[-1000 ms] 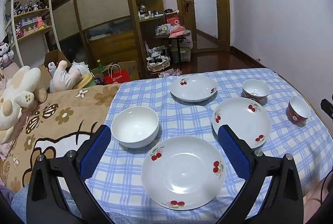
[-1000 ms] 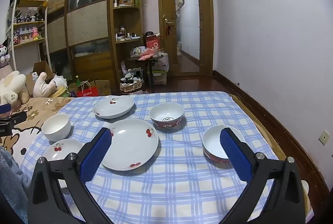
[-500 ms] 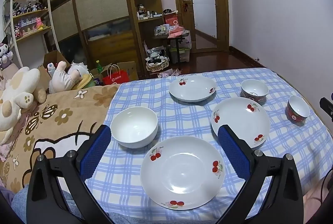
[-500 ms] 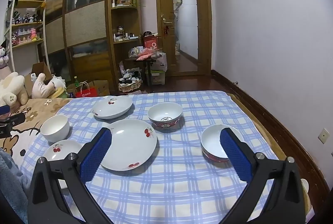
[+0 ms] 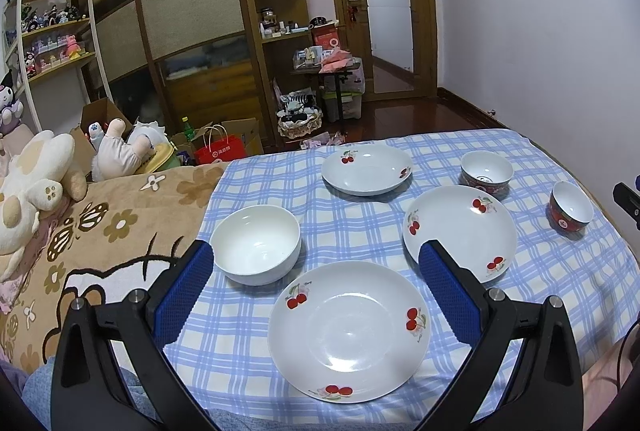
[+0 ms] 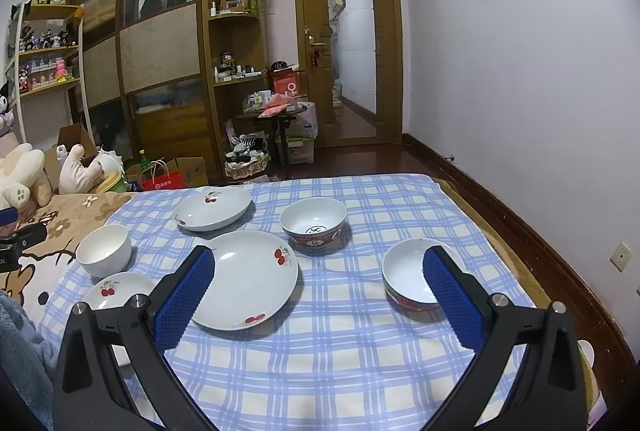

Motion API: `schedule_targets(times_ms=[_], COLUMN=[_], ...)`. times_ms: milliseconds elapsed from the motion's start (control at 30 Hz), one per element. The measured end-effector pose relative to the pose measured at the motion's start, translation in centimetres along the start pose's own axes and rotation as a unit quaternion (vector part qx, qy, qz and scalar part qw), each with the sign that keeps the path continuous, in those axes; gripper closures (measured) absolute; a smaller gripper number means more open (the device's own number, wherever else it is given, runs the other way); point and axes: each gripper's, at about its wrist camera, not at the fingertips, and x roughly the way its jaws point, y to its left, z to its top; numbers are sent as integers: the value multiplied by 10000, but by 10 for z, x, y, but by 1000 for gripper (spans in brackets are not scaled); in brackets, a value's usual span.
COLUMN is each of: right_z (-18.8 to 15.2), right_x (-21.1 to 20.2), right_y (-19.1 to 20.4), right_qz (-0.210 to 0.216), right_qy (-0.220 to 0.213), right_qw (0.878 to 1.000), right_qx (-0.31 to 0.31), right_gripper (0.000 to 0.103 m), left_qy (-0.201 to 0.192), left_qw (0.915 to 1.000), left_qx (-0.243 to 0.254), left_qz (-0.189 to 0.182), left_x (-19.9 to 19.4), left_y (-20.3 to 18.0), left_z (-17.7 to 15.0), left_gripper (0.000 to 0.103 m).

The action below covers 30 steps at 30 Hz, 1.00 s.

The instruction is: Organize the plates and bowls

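Both grippers hang above the near edge of a table covered with a blue checked cloth (image 5: 352, 227), and each one is wide open with nothing between its blue pads. The left gripper (image 5: 314, 267) is over the near left part of the table, where the near cherry plate (image 5: 348, 331) lies just in front of it. The plain white bowl (image 5: 256, 243) stands to the left of this plate, very close to its far left rim, beside the left finger. A second cherry plate (image 5: 460, 231) lies to the right, partly behind the right finger, and a third cherry plate (image 5: 366, 169) lies farther away, near the far edge. The right gripper (image 6: 318, 273) is over the near right part of the table. The red-patterned bowl (image 6: 313, 225) stands upright beyond it, in the middle of the table. Another red-rimmed bowl (image 6: 406, 277) stands nearer on the right, partly hidden by the right finger. All six dishes lie separately on the cloth, none stacked on another.
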Motion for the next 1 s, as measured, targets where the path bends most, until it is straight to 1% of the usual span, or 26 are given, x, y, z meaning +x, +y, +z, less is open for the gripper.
schedule_targets(times_ms=[1000], right_z=[-1], right_x=[3], right_y=[0], right_qz=[-10], right_qy=[15], right_qw=[10000], right_qx=[4], right_gripper=[0], left_qy=[0], left_qw=[10000], left_qx=[16], left_qz=[-2], left_x=[0], left_y=[0], left_z=[-1], left_gripper=[2])
